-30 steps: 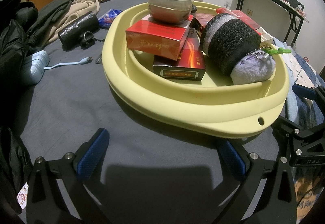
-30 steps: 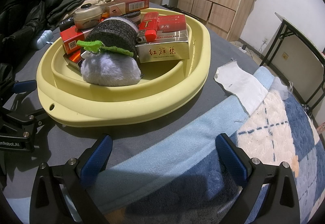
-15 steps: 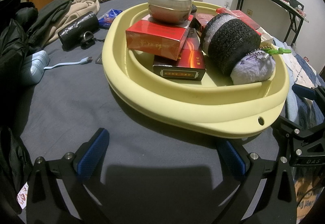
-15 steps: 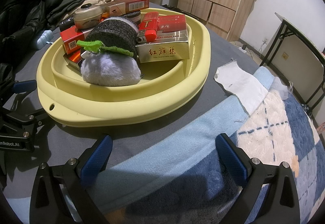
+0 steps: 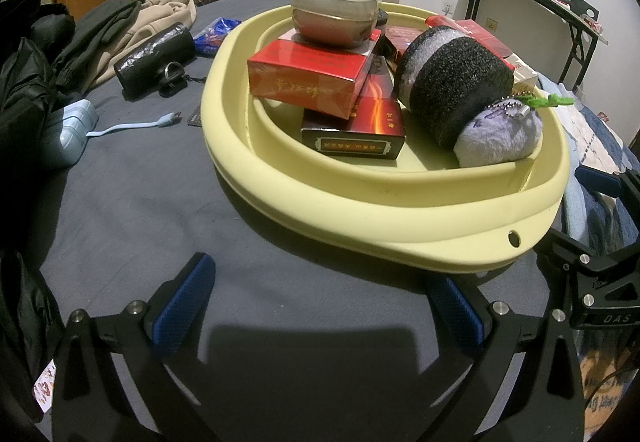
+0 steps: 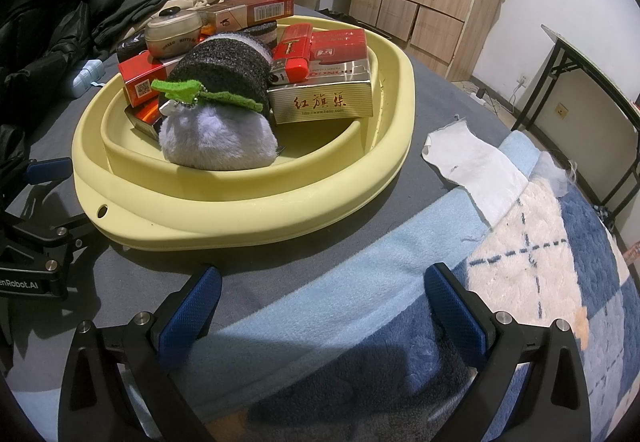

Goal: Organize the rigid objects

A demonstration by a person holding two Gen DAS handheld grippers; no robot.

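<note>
Both tongs (image 5: pixel 320 302) (image 6: pixel 320 302) agape, empty, near the loaded yellow basin (image 5: pixel 360 209).

Dim indoor light from above and behind throws a hard dark shadow on the bed (image 5: pixel 160 201) before each camera. Both views are sharp, bowed by fisheye, with black corners.

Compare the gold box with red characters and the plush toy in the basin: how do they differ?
The gold box is rigid, flat-sided and printed with red characters; the plush toy is rounded, furry and pale purple with a dark band. The box carries red items on top; the toy carries none. Both lie inside the yellow basin.
</note>
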